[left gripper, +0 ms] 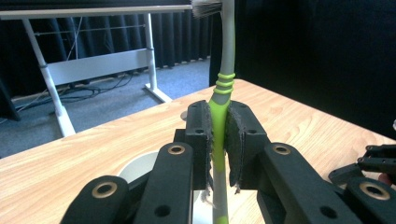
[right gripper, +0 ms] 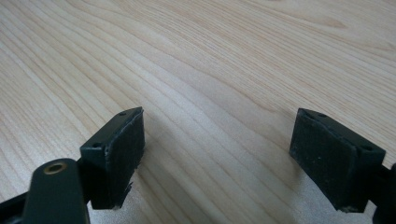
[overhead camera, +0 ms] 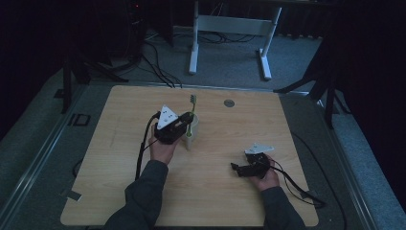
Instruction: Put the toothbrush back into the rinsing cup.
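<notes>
The left gripper was clamped on the green handle of the toothbrush, which stood upright with its bristles on top. The lower end of the toothbrush was inside the cup, a little to 11 o'clock from the centre of the table. It seemed that the placing was almost done; only the release was left, and I could not tell if the toothbrush already rested on the bottom. The right gripper lay at 4 o'clock, well apart, with its jaws wide apart and nothing between them.
</notes>
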The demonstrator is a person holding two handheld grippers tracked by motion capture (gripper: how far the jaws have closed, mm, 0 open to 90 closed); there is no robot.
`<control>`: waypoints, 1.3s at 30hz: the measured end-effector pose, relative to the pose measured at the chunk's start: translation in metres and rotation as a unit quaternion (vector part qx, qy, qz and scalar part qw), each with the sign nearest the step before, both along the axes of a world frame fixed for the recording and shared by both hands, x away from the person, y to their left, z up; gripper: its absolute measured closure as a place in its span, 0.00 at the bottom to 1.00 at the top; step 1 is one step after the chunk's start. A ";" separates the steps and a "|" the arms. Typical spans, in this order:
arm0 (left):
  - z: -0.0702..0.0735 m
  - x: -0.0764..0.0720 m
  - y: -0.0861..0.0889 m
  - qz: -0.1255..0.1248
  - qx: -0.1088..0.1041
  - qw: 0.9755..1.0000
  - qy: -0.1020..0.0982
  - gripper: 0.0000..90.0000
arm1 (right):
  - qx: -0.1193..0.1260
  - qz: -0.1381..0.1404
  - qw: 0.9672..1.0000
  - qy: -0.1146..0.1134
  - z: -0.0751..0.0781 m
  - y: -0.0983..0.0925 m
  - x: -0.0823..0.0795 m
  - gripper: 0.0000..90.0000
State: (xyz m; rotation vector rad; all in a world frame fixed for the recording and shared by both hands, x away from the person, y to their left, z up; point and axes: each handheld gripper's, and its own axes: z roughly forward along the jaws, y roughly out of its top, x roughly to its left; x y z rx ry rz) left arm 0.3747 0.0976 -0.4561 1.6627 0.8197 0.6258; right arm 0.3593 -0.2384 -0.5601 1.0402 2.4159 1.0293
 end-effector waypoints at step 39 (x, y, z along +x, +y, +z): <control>-0.020 -0.012 0.002 0.003 0.019 1.000 0.016 0.89 | 0.000 0.000 1.000 -0.001 0.000 0.000 0.000 0.20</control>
